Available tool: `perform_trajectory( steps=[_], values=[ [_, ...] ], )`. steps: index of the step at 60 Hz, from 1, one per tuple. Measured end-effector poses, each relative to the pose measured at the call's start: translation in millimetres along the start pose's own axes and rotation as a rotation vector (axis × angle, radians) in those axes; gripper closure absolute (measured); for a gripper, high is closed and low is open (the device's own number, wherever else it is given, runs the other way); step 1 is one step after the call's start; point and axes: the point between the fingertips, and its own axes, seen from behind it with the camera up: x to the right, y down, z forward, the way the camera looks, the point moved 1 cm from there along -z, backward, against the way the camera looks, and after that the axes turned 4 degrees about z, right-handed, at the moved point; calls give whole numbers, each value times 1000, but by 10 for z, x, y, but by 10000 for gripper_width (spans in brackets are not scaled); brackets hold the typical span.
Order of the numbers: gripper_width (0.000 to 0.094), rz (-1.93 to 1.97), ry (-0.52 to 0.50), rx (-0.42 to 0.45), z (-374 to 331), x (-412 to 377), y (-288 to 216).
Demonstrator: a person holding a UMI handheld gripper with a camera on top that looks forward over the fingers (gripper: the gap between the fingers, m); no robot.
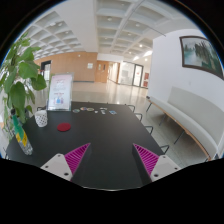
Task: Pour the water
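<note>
A white cup (41,118) stands on the dark table (105,135), far ahead of my left finger. A red round coaster (64,127) lies just to its right. A pale upright container (22,140), perhaps a bottle, stands nearer at the table's left edge, below the plant. My gripper (112,158) is open and empty, with its magenta pads (76,156) spread wide over the bare near part of the table. Nothing is between the fingers.
A leafy green plant (15,85) rises at the left. A white sign stand (60,92) stands at the table's far end, with small items (98,110) beside it. Chairs (146,122) line the right side before a white wall (185,95).
</note>
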Motion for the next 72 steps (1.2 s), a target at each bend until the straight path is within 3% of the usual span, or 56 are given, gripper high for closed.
perform_trajectory(
  steps=[23,39,55,65,72],
  values=[
    [89,-106,-8,-71,-474,-193,665],
    [94,-117,-196,-99,-921,-1542,1066],
    [95,-33,-330,-30,-662,-3168,783],
    [103,-28,-295,55,-158,-3690,557],
    [207,-10,-258,59,206,-3798,553]
  ],
)
